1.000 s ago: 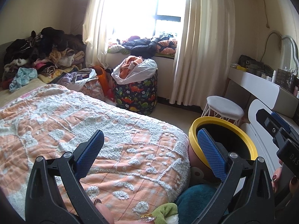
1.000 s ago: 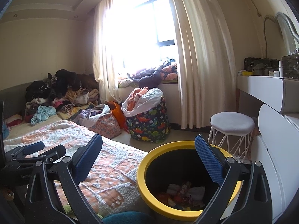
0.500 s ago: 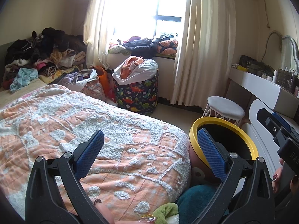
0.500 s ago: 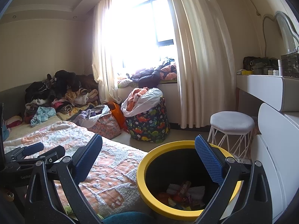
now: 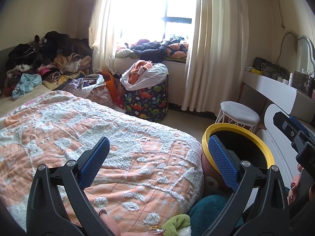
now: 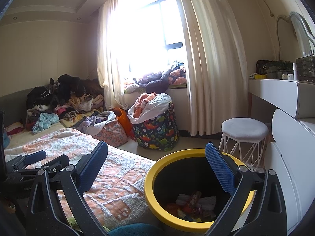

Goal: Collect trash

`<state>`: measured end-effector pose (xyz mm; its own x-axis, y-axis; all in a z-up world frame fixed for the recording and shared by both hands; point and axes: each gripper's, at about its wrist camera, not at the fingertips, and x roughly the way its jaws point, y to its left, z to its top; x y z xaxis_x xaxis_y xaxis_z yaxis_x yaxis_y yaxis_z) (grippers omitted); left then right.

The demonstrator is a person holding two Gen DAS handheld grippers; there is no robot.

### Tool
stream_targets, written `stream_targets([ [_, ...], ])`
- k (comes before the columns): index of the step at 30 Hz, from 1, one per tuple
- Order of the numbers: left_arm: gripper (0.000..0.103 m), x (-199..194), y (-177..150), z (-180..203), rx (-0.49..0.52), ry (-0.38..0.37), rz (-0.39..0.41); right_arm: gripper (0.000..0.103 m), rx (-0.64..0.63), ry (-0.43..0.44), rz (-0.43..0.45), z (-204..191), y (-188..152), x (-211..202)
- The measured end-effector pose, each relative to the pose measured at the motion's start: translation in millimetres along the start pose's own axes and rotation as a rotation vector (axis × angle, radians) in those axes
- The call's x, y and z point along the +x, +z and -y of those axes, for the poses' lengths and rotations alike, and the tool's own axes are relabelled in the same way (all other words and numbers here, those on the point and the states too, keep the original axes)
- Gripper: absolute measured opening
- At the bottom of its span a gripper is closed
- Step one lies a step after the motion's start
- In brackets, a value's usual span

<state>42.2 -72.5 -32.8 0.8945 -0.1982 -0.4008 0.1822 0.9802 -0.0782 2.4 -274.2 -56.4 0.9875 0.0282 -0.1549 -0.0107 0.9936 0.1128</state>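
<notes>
Far left: heap of clothes (image 5: pixel 41 63) piled on the bed's far end. Nearer, orange-and-white quilt (image 5: pixel 82 137) spread across the bed. Above that quilt, left gripper (image 5: pixel 157 157), blue-padded jaws spread wide, nothing between them. Left pad (image 5: pixel 94 157) over the quilt; right pad (image 5: pixel 221 163) crossing the near-left rim of the trash bin (image 5: pixel 267 153). Behind, by the window: dinosaur-print hamper (image 5: pixel 149 100) stuffed with laundry, cream curtain (image 5: pixel 212 49) beside it. Right of the curtain, white stool (image 5: pixel 239 115) just behind the bin. Further right, white vanity (image 5: pixel 275 90) with clutter on top. At the right edge, part of the right gripper, and a hand (image 5: pixel 295 188) with painted nails at its handle.

From the right wrist view, left edge: left gripper seen side-on over the quilt. Then right gripper (image 6: pixel 156 169), jaws likewise wide apart and empty. Left pad (image 6: pixel 92 167) above the quilt's edge, right pad (image 6: pixel 219 169) inside the outline of the bin's mouth. Yellow-rimmed black bin directly below and ahead, standing on the floor between bed and vanity. At its bottom, trash (image 6: pixel 194 204): crumpled white paper and colourful wrappers, well beneath the pads, untouched by either.
</notes>
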Motion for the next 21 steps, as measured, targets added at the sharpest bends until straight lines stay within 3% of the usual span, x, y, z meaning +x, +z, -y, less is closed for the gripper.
stream_targets([
  [5, 0.092, 1, 0, -10, -0.038, -0.015, -0.015, 0.097, 0.004, 0.010, -0.012, -8, 8, 2],
  [8, 0.092, 0, 3, -38, -0.109, 0.040, -0.028, 0.097, -0.015, 0.041, -0.038, -25, 14, 6],
  [11, 0.092, -8, 3, -88, -0.204, 0.143, -0.041, 0.097, -0.055, 0.138, -0.073, -59, 23, 18],
  [14, 0.092, -21, -5, -158, -0.304, 0.309, -0.065, 0.097, -0.142, 0.291, -0.162, -124, 26, 43],
  [16, 0.092, -32, -17, -216, -0.361, 0.481, -0.122, 0.097, -0.211, 0.423, -0.254, -178, 20, 61],
  [21, 0.092, -63, -59, -339, -0.515, 0.810, -0.251, 0.097, -0.421, 0.810, -0.651, -355, -39, 106],
])
